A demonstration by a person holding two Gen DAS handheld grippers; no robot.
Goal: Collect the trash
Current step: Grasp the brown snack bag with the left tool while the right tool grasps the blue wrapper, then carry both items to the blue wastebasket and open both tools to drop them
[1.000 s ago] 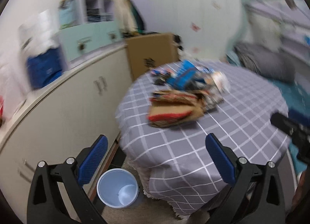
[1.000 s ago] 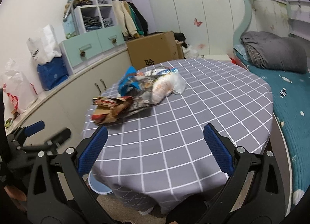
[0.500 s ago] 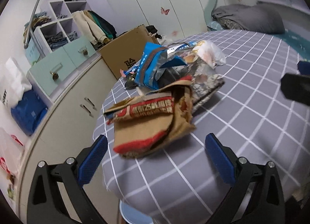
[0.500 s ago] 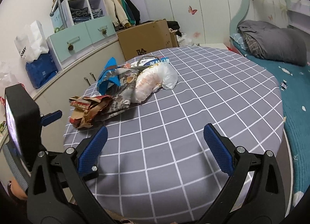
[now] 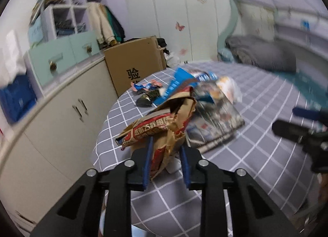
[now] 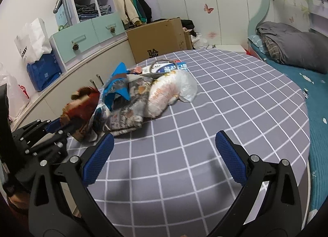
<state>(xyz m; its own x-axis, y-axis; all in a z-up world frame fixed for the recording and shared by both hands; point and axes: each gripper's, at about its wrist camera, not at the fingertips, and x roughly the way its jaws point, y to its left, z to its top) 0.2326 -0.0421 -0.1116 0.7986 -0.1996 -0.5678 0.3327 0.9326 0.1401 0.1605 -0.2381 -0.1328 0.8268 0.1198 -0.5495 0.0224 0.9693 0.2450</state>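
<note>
I note the round table (image 6: 235, 97) first: its grey checked cloth carries all the trash along the left edge, while the near and right parts lie bare, open room for moving. The litter heap (image 6: 143, 95) sits there, a printed wrapper with a white plastic bag (image 6: 174, 91) on its right flank and a blue packet (image 6: 116, 87) above. At the heap's near end, at the table's left edge, lies the brown paper bag (image 5: 164, 134), crumpled and partly lifted. My left gripper (image 5: 165, 163) has its jaws closing on this bag, the blue pads pressing its lower fold, presumably because it lies nearest the edge. My right gripper (image 6: 164, 155) hangs released, jaws wide over bare cloth, nothing between them. I judge it free to take the next piece.
</note>
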